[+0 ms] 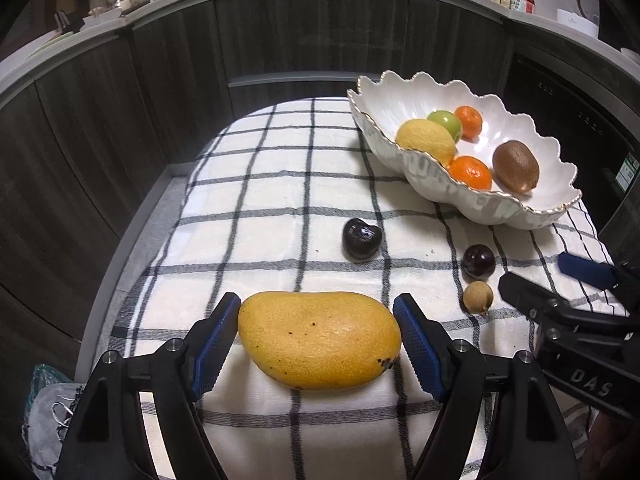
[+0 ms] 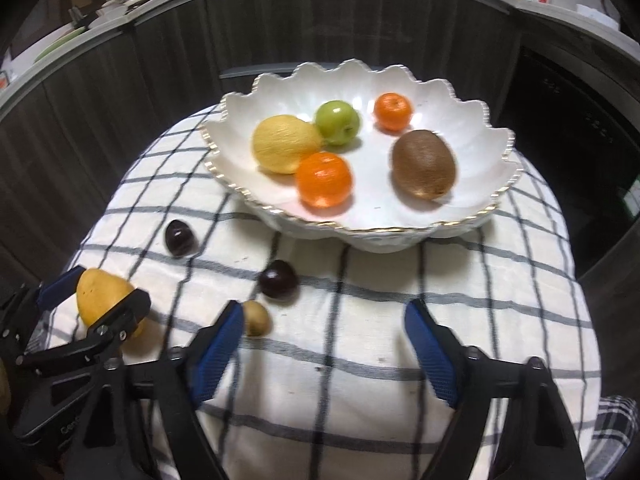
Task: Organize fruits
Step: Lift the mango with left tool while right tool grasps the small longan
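A yellow mango point(image 1: 318, 346) lies crosswise on the checked cloth, and my left gripper point(image 1: 317, 302) is shut on it, one blue pad against each end. The right wrist view shows the same grip point(image 2: 111, 286) at its far left. My right gripper point(image 2: 324, 344) stands open over bare cloth with nothing between its fingers. A small tan longan point(image 2: 256, 318) lies just outside its left finger. Two dark plums point(image 2: 279, 280) point(image 2: 181, 237) lie loose between the grippers and the white scalloped bowl point(image 2: 460, 128). The bowl holds a lemon, a green apple, two oranges and a kiwi.
The checked cloth point(image 1: 280, 184) covers a small table whose edges drop off to the left and at the back. Dark cabinet fronts point(image 1: 304, 36) curve round behind it. The bowl point(image 1: 420, 96) fills the back right of the cloth. My right gripper point(image 1: 532, 270) reaches in beside the longan point(image 1: 478, 297).
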`<state>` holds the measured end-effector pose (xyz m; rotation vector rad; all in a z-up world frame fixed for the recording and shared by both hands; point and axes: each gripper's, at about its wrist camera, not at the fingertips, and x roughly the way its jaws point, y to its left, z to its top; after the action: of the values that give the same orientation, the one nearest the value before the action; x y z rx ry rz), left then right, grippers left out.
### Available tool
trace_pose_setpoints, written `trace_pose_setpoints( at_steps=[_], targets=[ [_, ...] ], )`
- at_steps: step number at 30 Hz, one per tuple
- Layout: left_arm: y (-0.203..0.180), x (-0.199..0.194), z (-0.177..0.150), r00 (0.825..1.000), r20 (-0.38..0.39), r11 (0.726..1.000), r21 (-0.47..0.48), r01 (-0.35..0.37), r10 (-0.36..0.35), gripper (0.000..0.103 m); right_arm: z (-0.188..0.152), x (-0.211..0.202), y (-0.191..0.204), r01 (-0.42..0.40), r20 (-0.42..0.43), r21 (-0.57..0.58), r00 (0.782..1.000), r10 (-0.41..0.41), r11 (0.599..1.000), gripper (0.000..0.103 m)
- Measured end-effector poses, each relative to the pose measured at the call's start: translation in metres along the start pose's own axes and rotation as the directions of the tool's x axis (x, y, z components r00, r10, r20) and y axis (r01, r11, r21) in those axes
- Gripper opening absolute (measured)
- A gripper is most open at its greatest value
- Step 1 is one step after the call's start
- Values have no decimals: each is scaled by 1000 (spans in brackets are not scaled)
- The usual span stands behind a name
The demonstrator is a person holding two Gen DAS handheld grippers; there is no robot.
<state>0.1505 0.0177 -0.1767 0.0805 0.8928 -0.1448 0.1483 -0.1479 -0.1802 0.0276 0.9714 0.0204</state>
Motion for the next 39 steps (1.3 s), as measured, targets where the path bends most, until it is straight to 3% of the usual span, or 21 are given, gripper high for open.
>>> trace_pose_setpoints(
  at_steps=[2, 7, 12, 20, 39],
  targets=[
    [3, -1, 1, 1000, 4, 1000, -7, -7, 7, 78, 0, 4, 5, -25, -12, -9, 1000, 25, 1000, 59],
    [13, -1, 1, 1000, 1, 999, -35, -17, 17, 78, 2, 12, 14, -55, -28, -21, 998, 54, 998, 56],
    [21, 0, 2, 1000, -2, 998, -60, -28, 28, 78, 4, 21, 22, -62, -57, -33, 997, 60, 998, 46],
    [25, 0, 2, 999, 1, 996, -78, -32, 32, 78, 1, 29, 25, -74, -92, -36, 993, 71, 997, 24],
    [6, -21, 17, 999, 49, 999, -42, -4, 6, 78, 12, -16, 10, -82, -8, -19, 997, 82, 996, 24]
  ],
)
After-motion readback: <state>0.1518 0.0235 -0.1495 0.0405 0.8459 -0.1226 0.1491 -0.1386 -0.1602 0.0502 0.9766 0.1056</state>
